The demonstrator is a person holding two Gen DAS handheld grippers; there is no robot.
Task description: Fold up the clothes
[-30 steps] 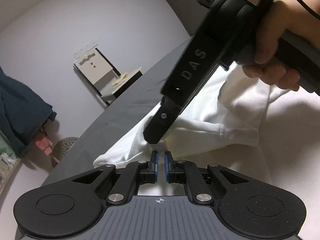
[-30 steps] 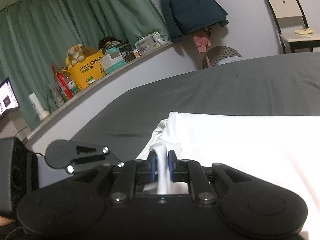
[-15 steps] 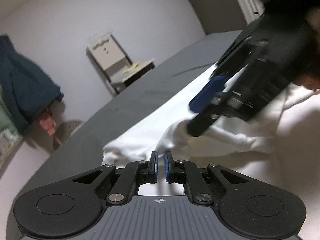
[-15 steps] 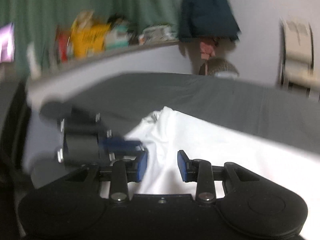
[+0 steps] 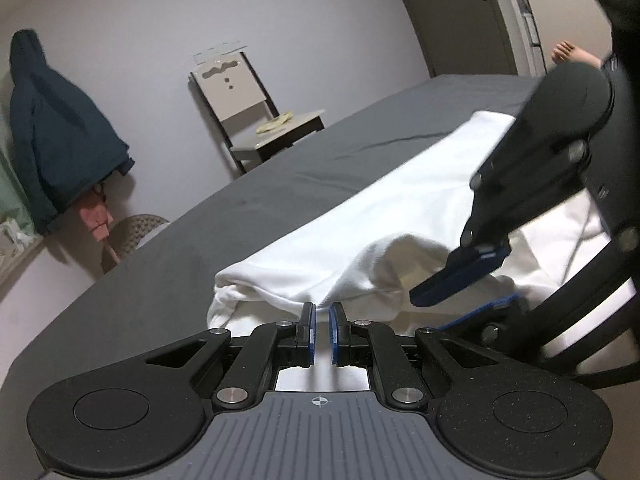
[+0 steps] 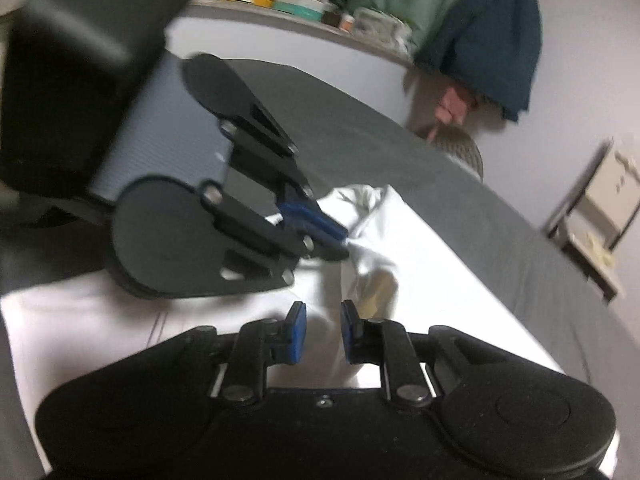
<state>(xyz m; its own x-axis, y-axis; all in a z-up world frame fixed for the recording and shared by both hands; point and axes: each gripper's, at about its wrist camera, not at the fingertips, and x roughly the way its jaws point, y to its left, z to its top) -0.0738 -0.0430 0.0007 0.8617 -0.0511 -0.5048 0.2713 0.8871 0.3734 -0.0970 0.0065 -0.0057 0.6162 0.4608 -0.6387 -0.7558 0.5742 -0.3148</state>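
The white garment [image 5: 400, 216] lies spread on the grey bed [image 5: 304, 168], with a bunched fold raised at its near end. The left tool [image 5: 322, 334] is all but closed, and the right wrist view shows its pads pinching the edge of that fold. The right tool [image 6: 322, 338] sits low over the cloth beside the bunched area; its jaws are closing, with a gap visible between the pads and fabric lying in it, but no firm grip can be confirmed. Risk: if the right tool closes on more than one layer, the fold will drag the underlying panel and wrinkle. Risk: if it closes short of the edge, the cloth may slip free on lifting. The two tools work near each other, so a collision could knock the left pinch loose
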